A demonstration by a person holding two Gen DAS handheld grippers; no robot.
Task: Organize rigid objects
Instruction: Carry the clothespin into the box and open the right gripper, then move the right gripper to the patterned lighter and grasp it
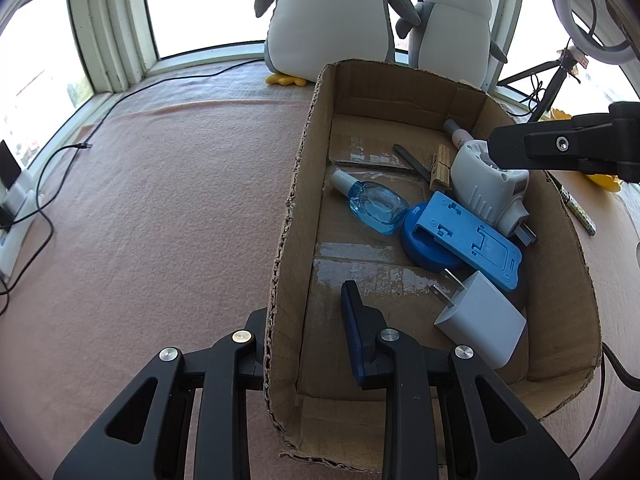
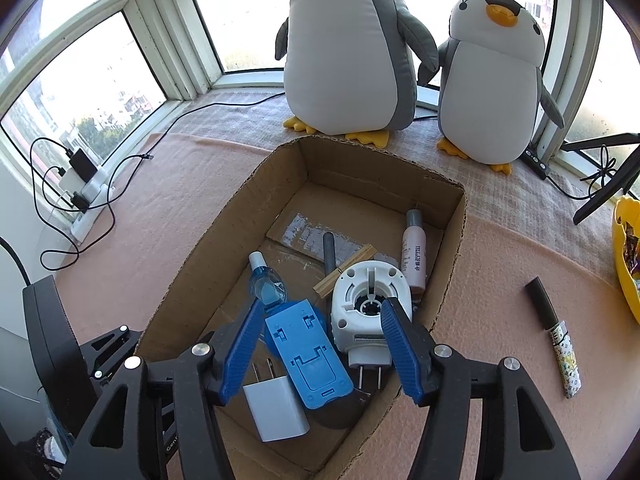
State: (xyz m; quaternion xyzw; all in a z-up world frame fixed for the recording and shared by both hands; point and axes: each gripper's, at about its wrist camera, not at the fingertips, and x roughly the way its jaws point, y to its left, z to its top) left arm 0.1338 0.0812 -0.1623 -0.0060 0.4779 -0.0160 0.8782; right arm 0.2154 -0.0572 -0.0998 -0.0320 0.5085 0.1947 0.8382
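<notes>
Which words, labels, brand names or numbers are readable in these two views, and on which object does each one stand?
"Gen", cut off: white letters on the black frame of the right gripper, low in its own view.
Pink tube in the cardboard box: a dark printed line along it, too small to read.
Patterned pen on the blanket: printed marks, not legible.
White plug-in device: small grey label, blurred.
</notes>
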